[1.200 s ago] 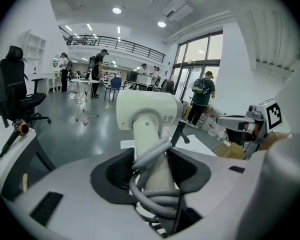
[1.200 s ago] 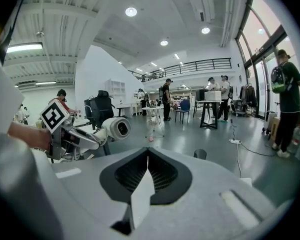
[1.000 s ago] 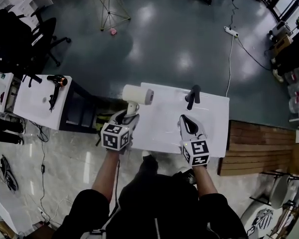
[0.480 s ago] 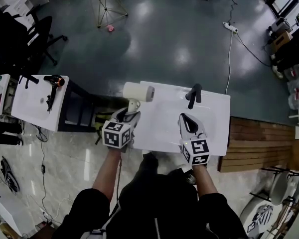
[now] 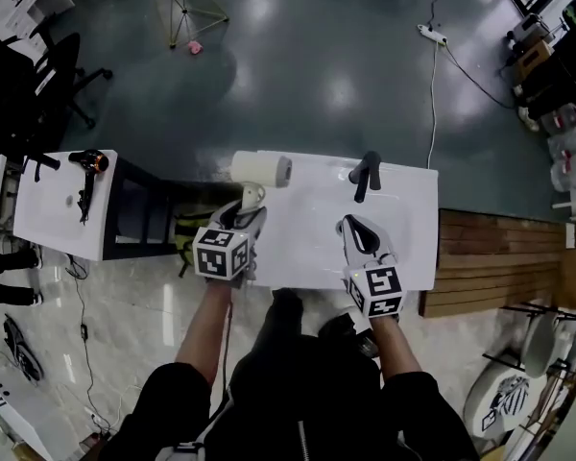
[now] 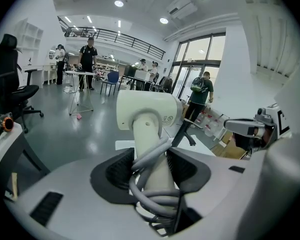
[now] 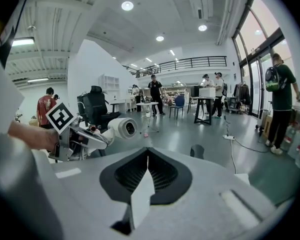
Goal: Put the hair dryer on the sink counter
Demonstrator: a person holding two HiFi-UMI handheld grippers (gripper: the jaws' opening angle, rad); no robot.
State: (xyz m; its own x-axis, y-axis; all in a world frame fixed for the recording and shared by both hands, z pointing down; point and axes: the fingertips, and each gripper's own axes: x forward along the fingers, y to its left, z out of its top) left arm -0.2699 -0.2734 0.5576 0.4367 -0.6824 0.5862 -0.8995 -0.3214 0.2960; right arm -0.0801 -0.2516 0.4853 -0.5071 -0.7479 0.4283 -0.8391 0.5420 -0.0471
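Sink counter [image 5: 403, 229]: we find a white top with a black faucet [image 5: 366, 174] at its back; the surface near the front is bare.
Hair dryer [image 5: 261, 169]: cream, handle down and barrel level, at the counter's left rear corner. We cannot tell whether it touches the top.
Left gripper [image 5: 249, 211]: jaws wide and clamped on the dryer's handle, over the grey cord [image 6: 150, 184] wound round it.
Right gripper [image 5: 350, 227]: jaws together with nothing between them, over the counter just in front of the faucet.
Step in hand: we judge this the placing stage, the dryer not yet released.
Next move: lower it until the body rests steady, then open the jaws.
Writing: small marks on the barrel, too small to read; we find no brand.
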